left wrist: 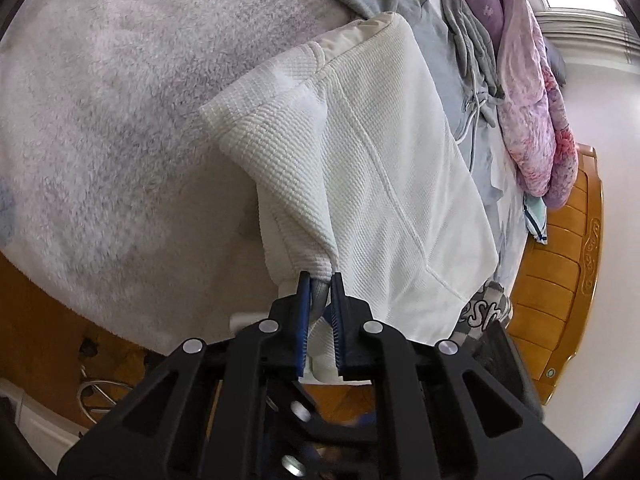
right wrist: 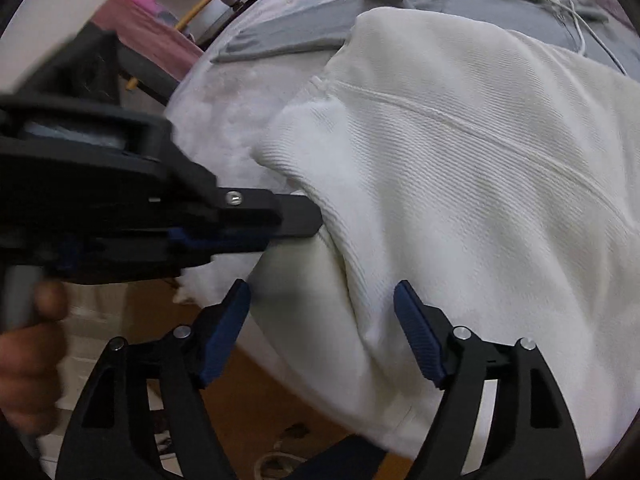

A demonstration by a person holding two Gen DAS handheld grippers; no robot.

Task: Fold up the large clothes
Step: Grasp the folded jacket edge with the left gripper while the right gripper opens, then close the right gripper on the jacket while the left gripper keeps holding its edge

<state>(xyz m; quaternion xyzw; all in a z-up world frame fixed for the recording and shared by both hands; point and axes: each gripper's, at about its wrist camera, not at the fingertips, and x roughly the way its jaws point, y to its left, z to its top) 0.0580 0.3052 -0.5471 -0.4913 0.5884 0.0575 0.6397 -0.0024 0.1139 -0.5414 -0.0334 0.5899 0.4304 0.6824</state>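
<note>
A large white waffle-knit garment (left wrist: 372, 168) lies partly folded on the bed, its lower part hanging over the edge. My left gripper (left wrist: 320, 280) is shut on a bunched edge of the garment, pinching it between the blue pads. In the right wrist view the garment (right wrist: 460, 200) fills the right side and the left gripper (right wrist: 304, 216) comes in from the left, gripping the fabric. My right gripper (right wrist: 322, 300) is open, its jaws wide apart around a hanging fold without touching it.
A fuzzy pale blanket (left wrist: 112, 120) covers the bed. Grey clothes (left wrist: 452, 56) with drawstrings lie behind the white garment. A purple-pink quilt (left wrist: 532, 92) sits by the wooden footboard (left wrist: 568, 240). Wooden floor (right wrist: 256, 400) lies below the bed edge.
</note>
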